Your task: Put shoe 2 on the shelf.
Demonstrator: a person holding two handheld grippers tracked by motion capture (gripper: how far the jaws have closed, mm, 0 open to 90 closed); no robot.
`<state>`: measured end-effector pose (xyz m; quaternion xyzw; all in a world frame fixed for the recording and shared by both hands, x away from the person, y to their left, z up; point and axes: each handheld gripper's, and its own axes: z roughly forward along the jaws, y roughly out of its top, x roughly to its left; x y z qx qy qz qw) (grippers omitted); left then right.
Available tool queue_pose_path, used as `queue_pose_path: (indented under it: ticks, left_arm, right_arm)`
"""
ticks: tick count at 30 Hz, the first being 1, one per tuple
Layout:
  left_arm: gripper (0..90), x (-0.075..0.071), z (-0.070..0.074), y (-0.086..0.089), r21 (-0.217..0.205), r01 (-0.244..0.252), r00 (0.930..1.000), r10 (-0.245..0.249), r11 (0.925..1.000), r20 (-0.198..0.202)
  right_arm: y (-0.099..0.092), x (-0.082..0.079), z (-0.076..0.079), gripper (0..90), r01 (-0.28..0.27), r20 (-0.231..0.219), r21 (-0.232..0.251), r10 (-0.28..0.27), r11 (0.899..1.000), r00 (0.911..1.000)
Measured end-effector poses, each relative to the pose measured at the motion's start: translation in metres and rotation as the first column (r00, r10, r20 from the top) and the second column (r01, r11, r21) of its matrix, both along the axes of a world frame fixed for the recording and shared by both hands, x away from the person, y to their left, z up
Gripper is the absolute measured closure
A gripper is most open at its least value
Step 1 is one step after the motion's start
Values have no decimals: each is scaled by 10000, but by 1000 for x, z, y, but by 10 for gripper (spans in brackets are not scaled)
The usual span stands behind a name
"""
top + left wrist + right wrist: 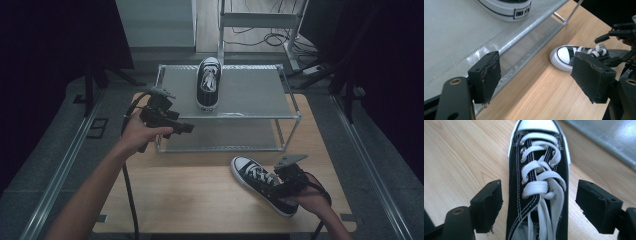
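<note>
My right gripper (539,202) stands wide astride the sneaker (539,182), toe at twelve o'clock; light, soft canvas, so I'd pinch the laced midsection. Left gripper (536,77) gapes empty.

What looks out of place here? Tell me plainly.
One black sneaker stands squarely on the rack's top shelf, while its mate lies at a slant on the wooden table, off the rack. The left tool's pad looks frayed along its edge.
</note>
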<state>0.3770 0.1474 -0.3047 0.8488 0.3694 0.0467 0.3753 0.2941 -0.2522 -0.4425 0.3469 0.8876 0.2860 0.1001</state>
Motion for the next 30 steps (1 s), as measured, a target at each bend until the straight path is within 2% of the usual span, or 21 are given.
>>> queue_pose_path:
  ticks: [4, 6, 7, 8, 14, 19, 24, 27, 30]
  left_arm:
    - [234, -3, -7, 0, 53, -4, 10000, 5, 10000, -96]
    - [234, -4, -10, 1, 48, 1, 9999, 0, 10000, -138]
    - [234, -5, -13, 1, 39, 14, 9998, -13, 10000, -187]
    - [234, -7, -17, 1, 103, -5, 9998, 7, 9999, -179]
    - [231, -11, -31, 5, 72, 10, 9993, -8, 10000, -386]
    - [228, -12, -40, 10, 32, -87, 9985, 88, 10000, -543]
    - [229, -14, -46, 13, 18, -113, 9978, 114, 9999, -660]
    - [228, -14, -48, 12, 73, -100, 9974, 105, 9999, -715]
    - [228, -15, -49, 10, 108, -48, 9973, 56, 9999, -736]
  right_arm:
    - [6, 9, -10, 176, -66, -413, -608, 41, 9981, 9991]
    - [9, 13, -14, 168, -208, -700, -828, 150, 9964, 9974]
    - [9, 13, -14, 168, -208, -700, -828, 150, 9964, 9974]
    - [11, 17, -15, 145, -309, -856, -1081, 216, 9937, 9961]
    - [21, 27, -22, 116, -509, -1575, -1531, 264, 9869, 9872]
    - [29, 31, -30, 103, -544, -1786, -1929, 195, 9797, 9837]
    - [30, 32, -31, 97, -509, -1868, -2018, 126, 9781, 9823]
    - [30, 35, -35, 89, -499, -2231, -2125, 12, 9759, 9748]
    - [30, 36, -36, 97, -474, -2395, -2116, -48, 9762, 9709]
